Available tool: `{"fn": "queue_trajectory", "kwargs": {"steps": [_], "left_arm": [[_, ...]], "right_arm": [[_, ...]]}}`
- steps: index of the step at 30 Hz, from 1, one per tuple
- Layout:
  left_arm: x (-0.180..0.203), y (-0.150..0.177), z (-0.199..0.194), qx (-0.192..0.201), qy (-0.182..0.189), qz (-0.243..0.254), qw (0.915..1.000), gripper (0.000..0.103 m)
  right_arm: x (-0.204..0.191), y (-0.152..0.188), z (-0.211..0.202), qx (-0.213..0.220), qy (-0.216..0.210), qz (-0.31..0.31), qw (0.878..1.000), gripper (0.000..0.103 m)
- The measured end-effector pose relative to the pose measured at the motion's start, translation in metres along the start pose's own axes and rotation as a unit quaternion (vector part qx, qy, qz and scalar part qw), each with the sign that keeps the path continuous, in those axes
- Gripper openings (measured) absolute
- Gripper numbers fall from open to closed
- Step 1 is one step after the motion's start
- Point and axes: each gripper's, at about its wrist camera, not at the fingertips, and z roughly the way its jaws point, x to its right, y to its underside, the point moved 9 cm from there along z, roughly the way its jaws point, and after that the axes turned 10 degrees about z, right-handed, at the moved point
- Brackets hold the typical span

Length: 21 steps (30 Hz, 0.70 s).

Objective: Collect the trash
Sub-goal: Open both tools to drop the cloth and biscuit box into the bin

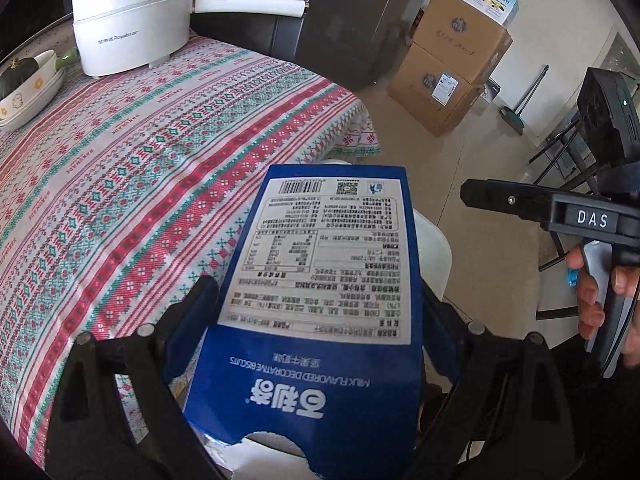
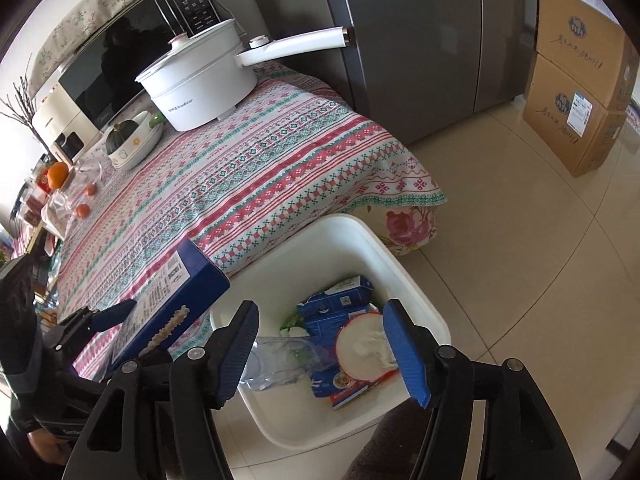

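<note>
The left gripper (image 1: 316, 308) clamps the blue box (image 1: 320, 280) — carry it fully over the white bin (image 2: 400, 264) before releasing; the right gripper (image 2: 324, 344) hangs open, empty.

White pot (image 2: 200, 92) on patterned tablecloth (image 2: 256, 176); stacked cartons (image 2: 580, 92).
</note>
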Motion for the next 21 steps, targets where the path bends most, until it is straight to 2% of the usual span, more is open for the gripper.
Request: {"fn": "queue_trajectory", "kwargs": {"steps": [5,8,13,21], "left_arm": [[0.015,-0.004,0.016,-0.009,0.014,0.018,0.9997,0.094],[0.027,-0.010,0.019,0.002,0.024,0.038,0.9990,0.096],[0.033,-0.016,0.023,0.010,-0.013,0.071,0.9974,0.100],[0.014,-0.016,0.015,0.017,-0.040,0.046,0.9980,0.102]], "right_arm": [[0.020,-0.002,-0.005,0.000,0.009,0.016,1.000,0.066],[0.026,-0.004,-0.009,0.003,0.008,0.019,1.000,0.067],[0.032,-0.008,-0.013,0.008,0.007,0.027,1.000,0.070],[0.034,-0.012,-0.018,0.019,0.004,0.036,0.999,0.075]]}}
